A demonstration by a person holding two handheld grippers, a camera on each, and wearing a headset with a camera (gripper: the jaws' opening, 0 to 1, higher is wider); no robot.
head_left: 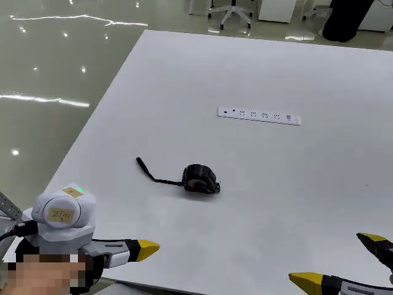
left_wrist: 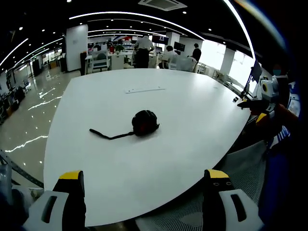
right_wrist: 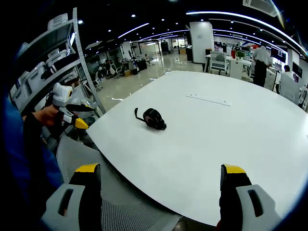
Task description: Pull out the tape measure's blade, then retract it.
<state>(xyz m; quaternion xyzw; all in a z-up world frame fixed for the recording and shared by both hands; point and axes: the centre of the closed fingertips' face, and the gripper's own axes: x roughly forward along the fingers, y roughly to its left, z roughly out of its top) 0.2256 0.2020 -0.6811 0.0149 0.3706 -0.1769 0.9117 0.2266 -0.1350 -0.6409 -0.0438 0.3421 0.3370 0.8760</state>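
Just black tape measure (head_left: 201, 179) on white table (head_left: 276, 184)

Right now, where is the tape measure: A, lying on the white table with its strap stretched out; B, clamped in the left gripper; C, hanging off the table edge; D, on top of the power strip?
A: the tape measure lies on the white table, its strap stretched out beside it, well apart from the power strip.

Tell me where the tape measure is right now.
In the head view the black tape measure lies on the white table, a little left of centre, nearer the person than the white power strip, its strap trailing left.
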